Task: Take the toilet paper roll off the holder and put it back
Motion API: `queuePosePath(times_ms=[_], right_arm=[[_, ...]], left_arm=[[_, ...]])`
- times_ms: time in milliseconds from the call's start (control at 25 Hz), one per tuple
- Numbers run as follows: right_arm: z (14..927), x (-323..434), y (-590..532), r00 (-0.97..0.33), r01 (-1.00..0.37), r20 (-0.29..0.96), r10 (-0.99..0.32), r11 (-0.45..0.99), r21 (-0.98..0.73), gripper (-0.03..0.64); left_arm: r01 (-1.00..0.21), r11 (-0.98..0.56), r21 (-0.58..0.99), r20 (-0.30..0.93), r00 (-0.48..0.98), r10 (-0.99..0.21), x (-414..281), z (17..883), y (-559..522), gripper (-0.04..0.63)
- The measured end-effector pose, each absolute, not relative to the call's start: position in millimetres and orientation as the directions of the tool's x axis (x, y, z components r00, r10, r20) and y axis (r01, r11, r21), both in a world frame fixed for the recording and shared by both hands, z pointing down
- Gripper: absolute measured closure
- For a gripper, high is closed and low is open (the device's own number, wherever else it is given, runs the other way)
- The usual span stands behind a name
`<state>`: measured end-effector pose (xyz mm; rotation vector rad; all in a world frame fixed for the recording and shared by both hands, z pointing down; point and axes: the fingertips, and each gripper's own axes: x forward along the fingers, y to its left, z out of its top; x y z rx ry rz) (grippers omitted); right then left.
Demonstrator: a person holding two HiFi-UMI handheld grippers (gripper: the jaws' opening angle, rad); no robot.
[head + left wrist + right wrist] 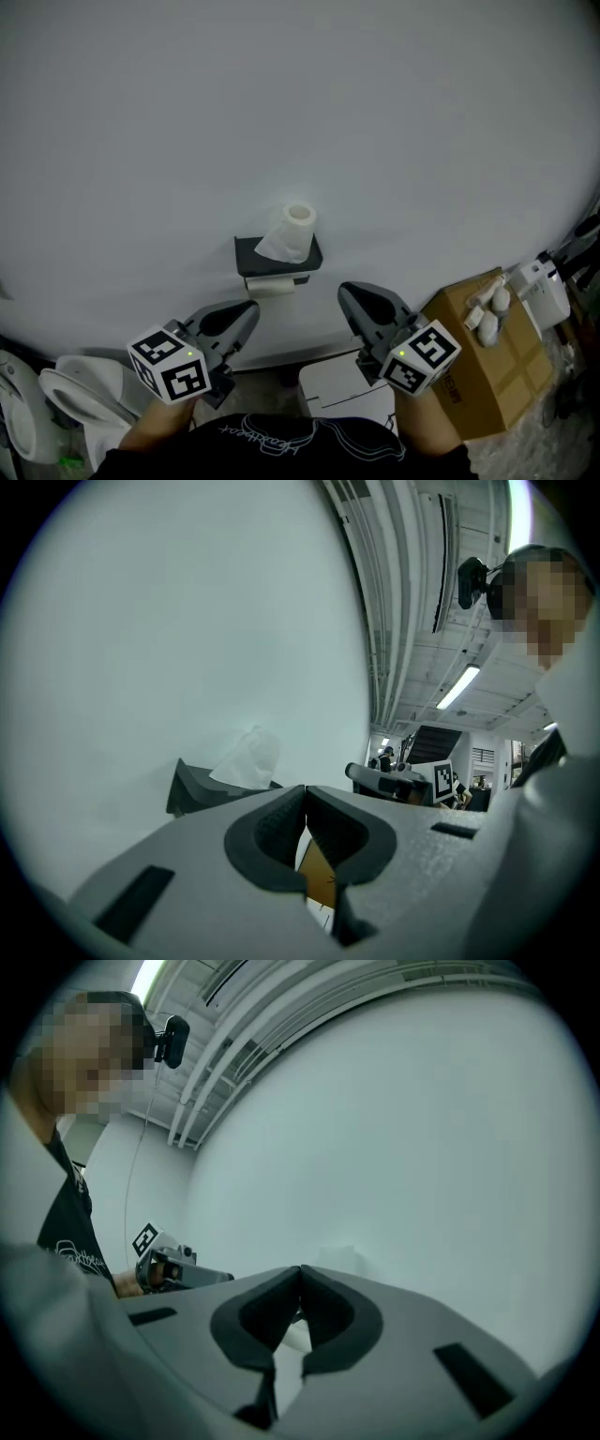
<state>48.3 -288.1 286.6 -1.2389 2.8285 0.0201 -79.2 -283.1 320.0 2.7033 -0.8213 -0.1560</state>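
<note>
Against a bare white wall point(300, 112), with a cardboard box point(487, 366) at 4 o'clock and a toilet point(80, 394) at 8 o'clock, a person faces a dark holder point(253, 255) fixed at the centre of the head view. The left hand-held gripper point(251, 307) sits at 7 o'clock from the holder and the right hand-held gripper point(345, 291) at 5 o'clock. Both are well short of it, jaws pressed together with nothing between them.

The toilet paper roll point(298, 225) appears to stand on end on top of the holder, a loose sheet point(274, 246) trailing down its front. A second white shape below the holder is too small to identify.

The main risk is reaching in with the jaws pressed together: they would likely push the roll rather than take it. Standing loose on end, it could topple off toward the floor or the toilet. A lesser risk is pinching only the trailing sheet, which would probably unwind or tear and leave the roll behind.
</note>
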Motion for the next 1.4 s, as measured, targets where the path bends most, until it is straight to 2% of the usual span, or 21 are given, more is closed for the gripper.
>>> queuePosePath(times_ms=[280,560,960,1400], right_arm=[[312,67,-231,-0.724,-0.689,-0.006,-0.689,0.724,0.005,0.614],[338,79,-191,-0.752,-0.654,-0.019,-0.659,0.749,-0.106,0.614],[353,76,-153,-0.785,-0.602,-0.049,-0.618,0.778,-0.18,0.614],[354,86,-145,-0.779,-0.605,-0.066,-0.624,0.775,-0.183,0.614]], left_arm=[[-0.518,-0.781,0.349,-0.025,0.828,-0.56,-46,313,-246,0.591],[-0.522,-0.77,0.367,-0.002,0.827,-0.562,-25,328,-200,0.591],[-0.54,-0.766,0.349,0.008,0.819,-0.574,-15,342,-151,0.591],[-0.539,-0.764,0.355,0.015,0.82,-0.572,-6,348,-143,0.59]])
